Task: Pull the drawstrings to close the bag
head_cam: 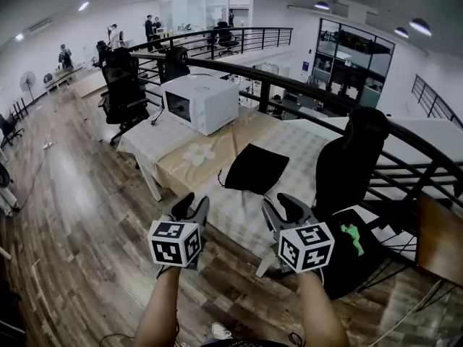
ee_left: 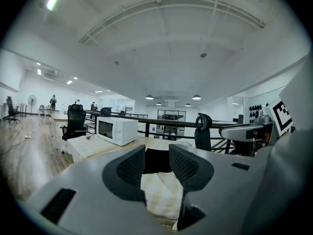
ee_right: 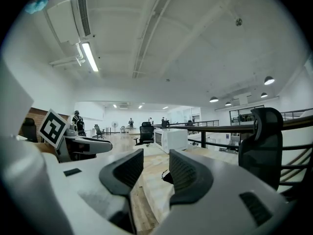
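A flat black drawstring bag (head_cam: pixel 255 168) lies on the checked cloth of the table (head_cam: pixel 217 219). A thin cord trails from its left edge. I hold both grippers side by side in the air short of the table's near edge, well back from the bag. The left gripper (head_cam: pixel 189 207) is open, nothing between its fingers. The right gripper (head_cam: pixel 283 207) is open too and holds nothing. The left gripper view looks level over the table: the bag (ee_left: pixel 156 159) shows far off through the gap of that gripper (ee_left: pixel 156 166). In the right gripper view, the gripper (ee_right: pixel 155 173) stands open.
A white microwave (head_cam: pixel 201 101) stands at the table's far left. A black office chair (head_cam: pixel 354 161) sits close at the table's right, another chair (head_cam: pixel 123 85) beyond the far left. A dark curved railing (head_cam: pixel 304 85) runs behind. Wooden floor lies under my grippers.
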